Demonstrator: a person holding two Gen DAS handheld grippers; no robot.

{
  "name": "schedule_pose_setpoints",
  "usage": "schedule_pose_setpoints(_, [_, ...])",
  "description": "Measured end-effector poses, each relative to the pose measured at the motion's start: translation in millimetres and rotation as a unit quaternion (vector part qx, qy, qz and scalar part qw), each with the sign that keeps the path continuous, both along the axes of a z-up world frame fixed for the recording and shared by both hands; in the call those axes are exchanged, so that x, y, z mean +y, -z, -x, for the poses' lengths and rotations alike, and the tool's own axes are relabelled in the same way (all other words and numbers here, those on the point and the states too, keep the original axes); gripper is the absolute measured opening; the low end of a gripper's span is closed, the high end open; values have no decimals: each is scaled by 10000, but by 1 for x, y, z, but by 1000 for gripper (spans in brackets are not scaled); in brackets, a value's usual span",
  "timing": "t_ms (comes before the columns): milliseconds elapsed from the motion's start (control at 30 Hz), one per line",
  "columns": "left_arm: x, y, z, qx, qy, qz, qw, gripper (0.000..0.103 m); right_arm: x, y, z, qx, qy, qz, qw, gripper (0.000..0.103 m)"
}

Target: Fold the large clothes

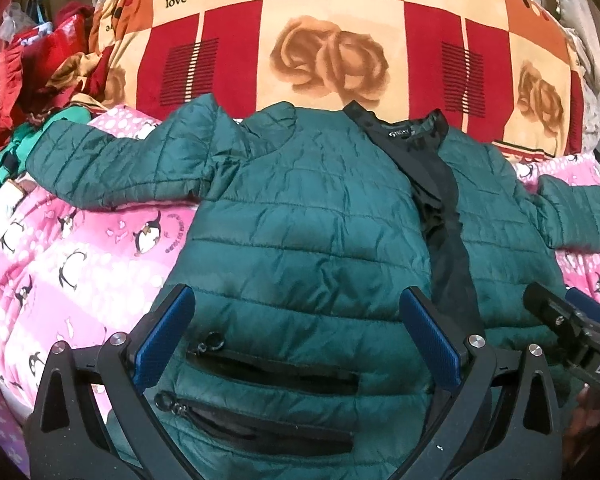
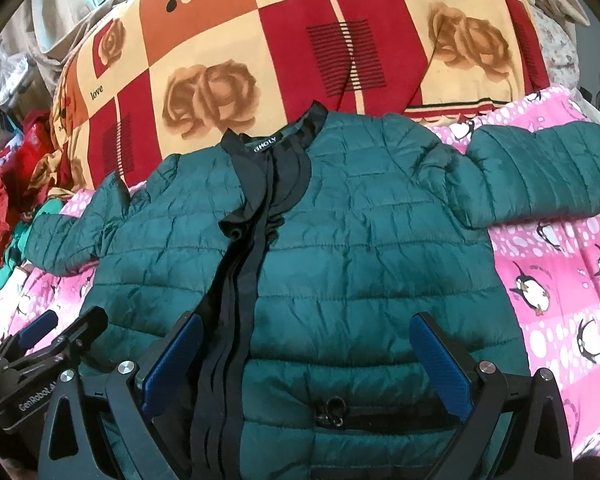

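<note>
your green quilted jacket (image 1: 308,216) lies spread flat, front side up, on the pink penguin blanket (image 1: 80,248), with its collar at the far end and its hem nearest you. the black inner lining (image 1: 448,216) shows in a strip down the open front, and the brand label (image 2: 264,147) sits at the neck. the left sleeve (image 1: 116,160) reaches out to the left across the pink blanket, and the right sleeve (image 2: 548,172) lies out to the right. beyond the collar, at the far side, is the red and orange rose blanket (image 1: 332,56) printed with "love". a heap of red clothes (image 1: 24,68) sits at the far left.

your left gripper (image 1: 296,336) hovers over the near left panel of the jacket, fingers spread wide apart with nothing between the blue pads (image 1: 162,340) but the fabric below. the two black zip pockets (image 1: 276,376) lie directly between and just nearer than its fingers. whether the pads touch the fabric cannot be told.

your right gripper (image 2: 306,360) is over the near right panel, also spread wide and holding nothing. the black front strip runs just inside its left finger, and a zip pull (image 2: 332,408) lies between the fingers near the hem. the two grippers sit close beside each other, each one's edge showing in the other's view.
</note>
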State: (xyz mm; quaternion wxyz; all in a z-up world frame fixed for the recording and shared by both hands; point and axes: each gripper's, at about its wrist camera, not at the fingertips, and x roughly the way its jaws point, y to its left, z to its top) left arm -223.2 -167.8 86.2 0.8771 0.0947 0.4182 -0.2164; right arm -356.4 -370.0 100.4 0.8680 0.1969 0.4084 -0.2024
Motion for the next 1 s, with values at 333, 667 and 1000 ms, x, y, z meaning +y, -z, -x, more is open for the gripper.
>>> schedule_pose_setpoints(333, [-5,10,-8,12,-50,-158,9999,102,-3,4,-8,119,6,38,9999,102])
schedule_pose_setpoints(667, [-1,14,-21,-72,-242,-269,9993,102,-1,10,-18,176,-114,103,9997,102])
schedule_pose_setpoints(1000, [7,9,-36,-219,-488,-346,9980,102,3,17,-34,232,-243,90,9994,102])
